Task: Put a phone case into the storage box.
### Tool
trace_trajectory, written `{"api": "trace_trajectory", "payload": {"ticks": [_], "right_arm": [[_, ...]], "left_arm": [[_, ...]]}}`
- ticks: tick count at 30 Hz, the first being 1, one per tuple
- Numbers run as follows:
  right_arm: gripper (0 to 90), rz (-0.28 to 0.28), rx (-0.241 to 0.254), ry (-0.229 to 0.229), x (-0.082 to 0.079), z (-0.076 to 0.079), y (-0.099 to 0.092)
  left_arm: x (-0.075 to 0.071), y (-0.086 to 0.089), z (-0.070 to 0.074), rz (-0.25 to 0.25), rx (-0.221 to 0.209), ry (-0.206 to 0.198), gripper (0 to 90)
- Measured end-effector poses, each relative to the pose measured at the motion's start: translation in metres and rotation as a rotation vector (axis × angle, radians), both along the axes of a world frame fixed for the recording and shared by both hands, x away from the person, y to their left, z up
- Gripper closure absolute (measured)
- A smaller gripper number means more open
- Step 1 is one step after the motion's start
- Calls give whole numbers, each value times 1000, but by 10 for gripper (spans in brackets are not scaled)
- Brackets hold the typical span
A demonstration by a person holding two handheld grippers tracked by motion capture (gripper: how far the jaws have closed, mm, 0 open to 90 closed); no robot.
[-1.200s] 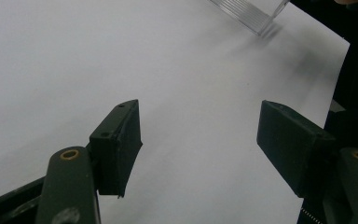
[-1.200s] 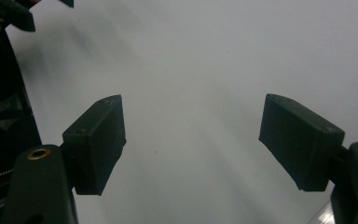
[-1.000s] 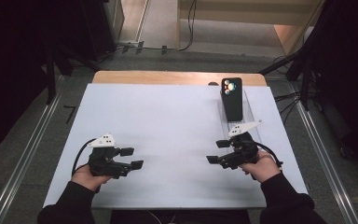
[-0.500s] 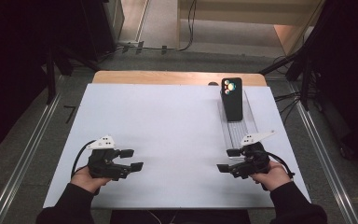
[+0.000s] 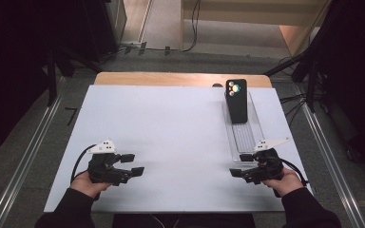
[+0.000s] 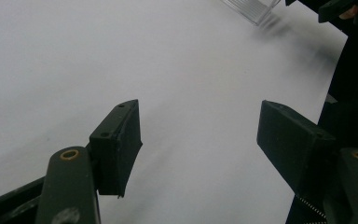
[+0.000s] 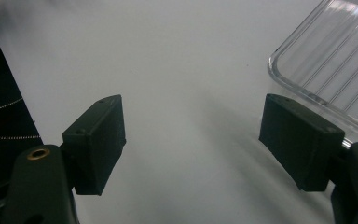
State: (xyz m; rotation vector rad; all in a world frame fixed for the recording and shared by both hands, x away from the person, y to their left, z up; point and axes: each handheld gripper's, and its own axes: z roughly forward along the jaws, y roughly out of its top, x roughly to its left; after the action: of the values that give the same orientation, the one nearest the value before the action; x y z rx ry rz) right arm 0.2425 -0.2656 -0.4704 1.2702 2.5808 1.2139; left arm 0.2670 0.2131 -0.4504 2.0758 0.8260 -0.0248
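Note:
A black phone [image 5: 236, 100] with a colourful camera cluster stands upright at the far end of a clear ribbed tray [image 5: 244, 137] on the right of the white tabletop [image 5: 171, 128]. My right gripper [image 5: 240, 165] hovers just in front of the tray's near end, pointing left, jaws open with nothing between them. In the right gripper view its jaws [image 7: 193, 135] frame bare white surface, and the tray's rounded corner [image 7: 326, 65] lies at the upper right. My left gripper [image 5: 133, 164] rests near the front left, open and empty. The left gripper view [image 6: 200, 135] looks across the table toward the tray's corner [image 6: 254, 8].
A wooden strip [image 5: 171, 78] runs along the far edge of the white surface. Metal rails [image 5: 33, 142] flank the table on both sides. Cables and dark stands sit on the floor beyond. The other hand's gripper [image 6: 338, 7] appears at the top right of the left gripper view.
My right gripper has drawn back toward the near edge of the table, away from the tray's side. The left gripper has stayed put.

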Motion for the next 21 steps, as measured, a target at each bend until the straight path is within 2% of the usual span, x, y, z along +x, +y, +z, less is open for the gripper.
{"api": "trace_trajectory", "payload": {"ticks": [4, 21], "right_arm": [[205, 3, -14, 11, 1, -3, 1], [204, 14, -13, 14, 0, -4, 1]], "left_arm": [[1, 0, -1, 0, 2, 5, 312], [1, -1, -1, -5, 1, 6, 312]]}}
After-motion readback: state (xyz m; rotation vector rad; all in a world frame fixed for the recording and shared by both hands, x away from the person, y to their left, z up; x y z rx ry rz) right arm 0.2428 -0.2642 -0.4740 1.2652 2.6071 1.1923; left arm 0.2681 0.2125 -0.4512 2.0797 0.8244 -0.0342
